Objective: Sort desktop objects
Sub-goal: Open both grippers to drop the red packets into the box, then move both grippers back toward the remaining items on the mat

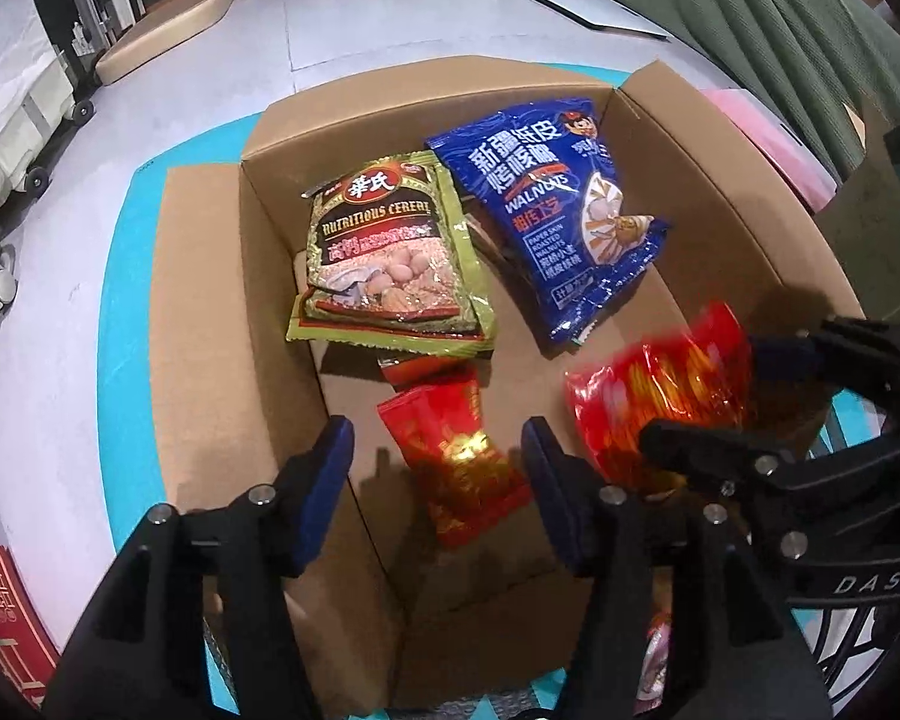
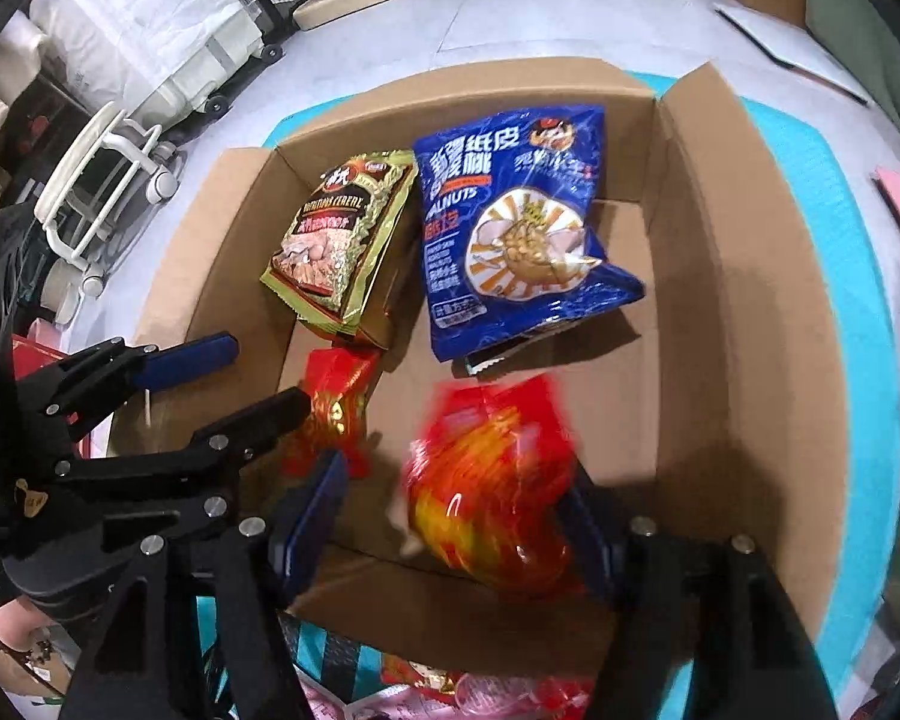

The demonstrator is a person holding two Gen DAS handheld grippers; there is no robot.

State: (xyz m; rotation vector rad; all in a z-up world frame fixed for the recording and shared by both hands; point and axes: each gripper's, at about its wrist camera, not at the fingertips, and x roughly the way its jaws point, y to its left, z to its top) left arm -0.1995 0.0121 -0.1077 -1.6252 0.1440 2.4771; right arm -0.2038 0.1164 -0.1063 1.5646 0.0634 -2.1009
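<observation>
An open cardboard box holds a green cereal bag and a blue walnut bag at its far end. My left gripper hangs open over the near left corner. A small red and gold packet lies below and between its fingers, clear of the left pad. My right gripper stands open over the near right part. A larger red bag, blurred, sits between its fingers with a gap at the left pad.
The box rests on a teal mat on a grey floor. A red printed card lies at the lower left. A pink item is right of the box. More red and pink packets lie in front of it. A white wheeled frame stands at the left.
</observation>
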